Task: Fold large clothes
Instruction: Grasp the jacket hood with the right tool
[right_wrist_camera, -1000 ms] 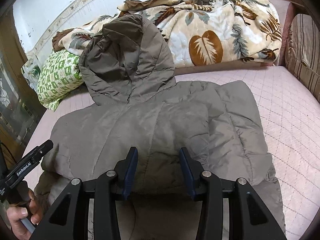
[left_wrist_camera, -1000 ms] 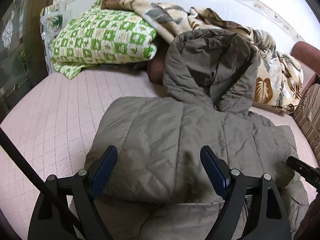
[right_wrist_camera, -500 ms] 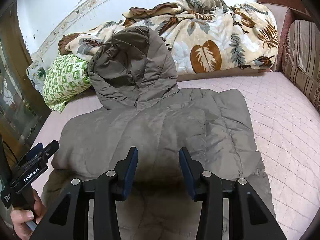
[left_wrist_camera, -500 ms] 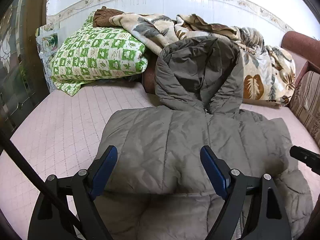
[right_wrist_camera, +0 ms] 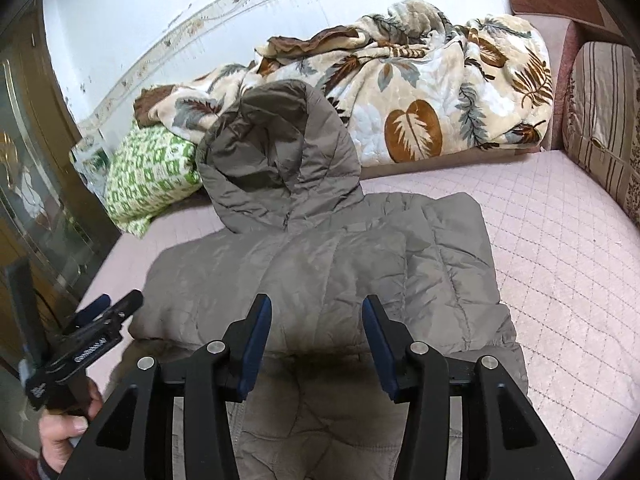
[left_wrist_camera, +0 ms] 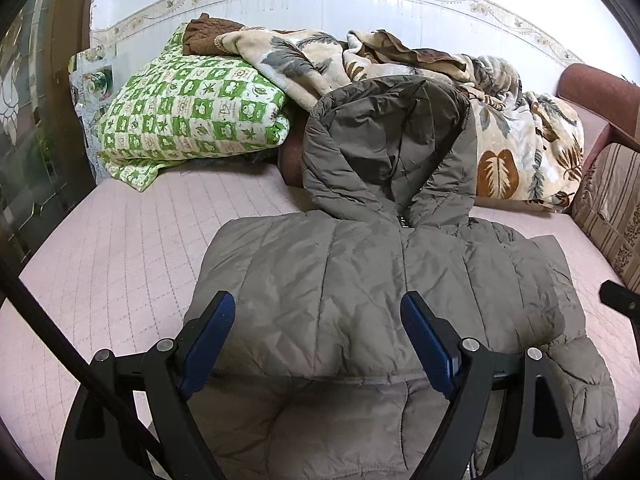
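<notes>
Two claws hang over the grey puffer jacket (left_wrist_camera: 352, 280), which lies on the pink bed (left_wrist_camera: 120, 248) already folded across its body, hood (left_wrist_camera: 384, 144) propped against the leaf-print blanket (left_wrist_camera: 520, 140). The left claw (left_wrist_camera: 318, 336) is spread wide with nothing between its pads; the right claw (right_wrist_camera: 316, 344) is partly spread, its jaws having just been opening, and also pinches nothing. The likely trouble: the padding is springy and slick, so the unheld folded layer may puff back open, and the raised hood could flop sideways when grabbed. Only the right wrist view shows the person's hand (right_wrist_camera: 64, 432) gripping the left tool and the free bed on the right; only the left wrist view shows the zipper at the collar and the whole green checked pillow (left_wrist_camera: 192, 116)
</notes>
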A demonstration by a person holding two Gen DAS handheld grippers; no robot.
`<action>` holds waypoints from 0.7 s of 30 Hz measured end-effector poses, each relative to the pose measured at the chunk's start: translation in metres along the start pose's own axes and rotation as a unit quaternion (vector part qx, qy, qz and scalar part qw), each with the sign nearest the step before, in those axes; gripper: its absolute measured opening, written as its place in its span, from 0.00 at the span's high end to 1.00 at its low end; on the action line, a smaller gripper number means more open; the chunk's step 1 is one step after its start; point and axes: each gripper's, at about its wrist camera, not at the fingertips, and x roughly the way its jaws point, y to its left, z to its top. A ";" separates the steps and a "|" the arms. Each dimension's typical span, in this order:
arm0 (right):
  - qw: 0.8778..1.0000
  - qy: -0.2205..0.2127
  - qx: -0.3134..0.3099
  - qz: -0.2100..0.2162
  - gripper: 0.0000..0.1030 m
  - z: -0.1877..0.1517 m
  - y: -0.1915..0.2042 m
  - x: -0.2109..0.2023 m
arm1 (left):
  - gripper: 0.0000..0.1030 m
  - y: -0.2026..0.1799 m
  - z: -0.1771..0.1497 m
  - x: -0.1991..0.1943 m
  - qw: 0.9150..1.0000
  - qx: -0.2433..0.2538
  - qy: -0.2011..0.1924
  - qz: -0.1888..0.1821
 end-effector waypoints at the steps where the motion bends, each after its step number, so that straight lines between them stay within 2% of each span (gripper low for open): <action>1: 1.000 -0.001 0.001 0.002 0.50 0.002 -0.001 -0.002 | 0.18 0.001 0.001 0.001 1.000 0.001 0.000 0.000; 6: 1.000 0.002 -0.004 0.010 0.50 0.038 0.001 0.002 | 0.18 0.010 0.007 0.010 1.000 -0.007 0.003 0.003; 10: 0.999 0.017 -0.011 0.029 0.50 0.099 0.012 0.016 | 0.18 0.023 0.009 0.018 1.000 -0.024 0.008 -0.001; 15: 0.998 0.034 -0.037 0.035 0.49 0.173 0.036 0.055 | 0.18 0.032 0.006 0.030 0.999 -0.031 0.016 -0.003; 18: 0.997 0.038 -0.059 0.022 0.47 0.207 0.050 0.087 | 0.18 0.034 0.004 0.035 0.999 -0.031 0.020 -0.005; 21: 0.994 0.037 -0.099 -0.016 0.43 0.230 0.060 0.117 | 0.18 0.035 0.002 0.041 0.999 -0.025 0.025 -0.005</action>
